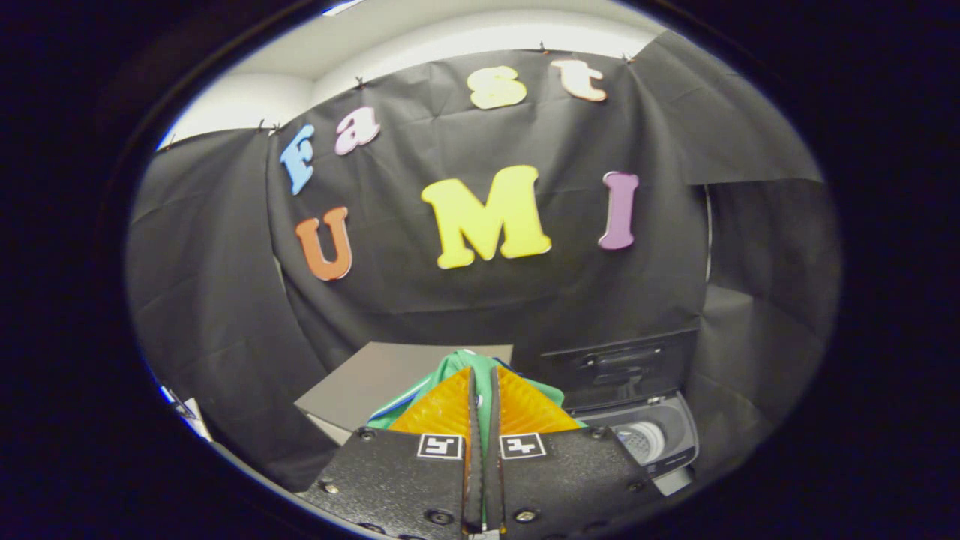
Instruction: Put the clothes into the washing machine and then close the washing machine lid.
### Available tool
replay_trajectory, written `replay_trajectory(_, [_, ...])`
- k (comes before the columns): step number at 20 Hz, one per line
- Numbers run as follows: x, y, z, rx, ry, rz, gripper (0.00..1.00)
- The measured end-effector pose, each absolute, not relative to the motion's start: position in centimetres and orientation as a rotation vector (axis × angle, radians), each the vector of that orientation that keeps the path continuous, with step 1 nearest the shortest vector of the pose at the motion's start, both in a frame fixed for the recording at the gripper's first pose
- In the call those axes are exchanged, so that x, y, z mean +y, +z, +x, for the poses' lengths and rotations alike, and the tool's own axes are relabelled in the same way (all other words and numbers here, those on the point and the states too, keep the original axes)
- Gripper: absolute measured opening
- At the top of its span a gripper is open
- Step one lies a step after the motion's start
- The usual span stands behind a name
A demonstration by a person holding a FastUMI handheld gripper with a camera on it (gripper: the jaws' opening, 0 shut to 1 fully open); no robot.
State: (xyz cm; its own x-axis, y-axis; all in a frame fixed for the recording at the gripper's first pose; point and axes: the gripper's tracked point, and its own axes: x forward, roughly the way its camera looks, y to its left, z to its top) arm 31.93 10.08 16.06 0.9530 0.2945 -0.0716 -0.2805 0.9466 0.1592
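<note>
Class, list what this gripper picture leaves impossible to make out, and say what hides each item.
- Green garment, gripper view: mostly covered by the gripper's nearly closed fingers pinching it; its type and full shape stay unknown.
- Washing machine, beyond the fingers: drum interior too small and partly blocked by the gripper body.
- Grey table: its near part is hidden behind the garment and gripper.

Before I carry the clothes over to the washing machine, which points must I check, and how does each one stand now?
1. Gripper shut on the green garment: ok, cloth pinched between the fingers.
2. Garment lifted off the grey table: cannot tell.
3. Washing machine lid raised: ok.
4. Drum free of obstacles: cannot tell, it is partly hidden.
5. Whole garment gathered, nothing trailing: cannot tell.
</note>
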Motion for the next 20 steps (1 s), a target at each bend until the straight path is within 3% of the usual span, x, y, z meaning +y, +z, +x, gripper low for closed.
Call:
replay_trajectory(8, [-2.9,16.1,34.5,0.083,0.192,0.148,0.05])
replay_trajectory(20, [-7.8,7.2,45.1,0.255,0.321,0.049,0.05])
